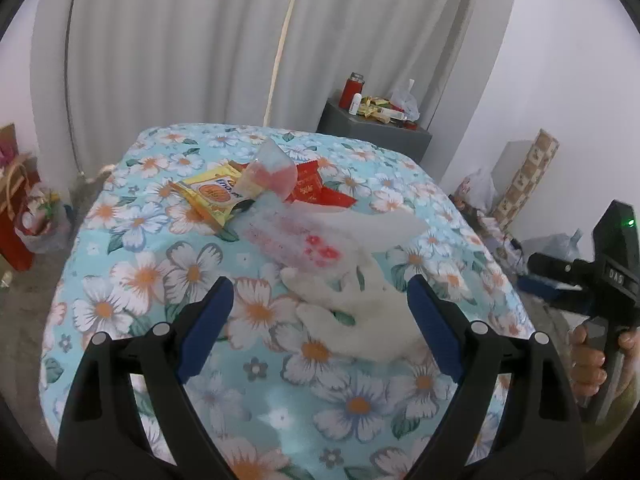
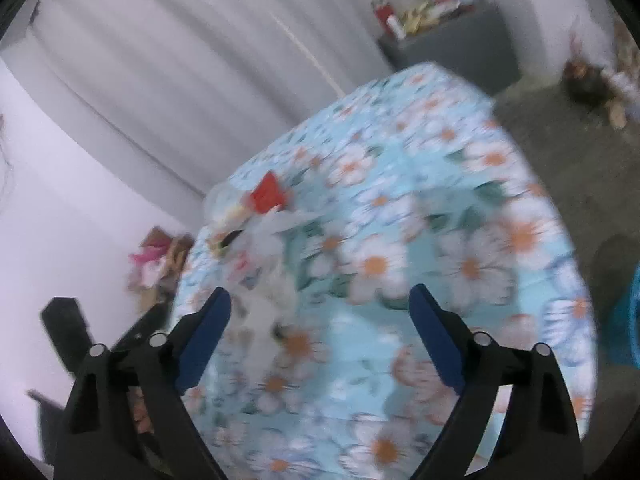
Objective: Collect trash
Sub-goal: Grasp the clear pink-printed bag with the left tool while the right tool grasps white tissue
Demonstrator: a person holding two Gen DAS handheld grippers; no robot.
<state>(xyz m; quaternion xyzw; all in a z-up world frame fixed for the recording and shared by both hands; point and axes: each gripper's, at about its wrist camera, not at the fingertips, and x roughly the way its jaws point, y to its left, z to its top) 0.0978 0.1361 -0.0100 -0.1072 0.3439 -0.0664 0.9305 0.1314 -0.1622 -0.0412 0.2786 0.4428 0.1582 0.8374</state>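
Trash lies on a floral blue tablecloth. A white crumpled tissue is nearest, just ahead of my open, empty left gripper. Behind it lie a clear plastic bag with red print, a yellow snack wrapper, a red packet and a clear plastic cup. The right wrist view is blurred; my right gripper is open and empty over the cloth, with the tissue by its left finger and the red packet farther off. The right gripper's body shows at the left view's right edge.
A grey cabinet behind the table carries a red bottle, packets and a plastic bag. White curtains hang behind. Bags and clutter stand on the floor at left and right. A blue item sits at the right edge.
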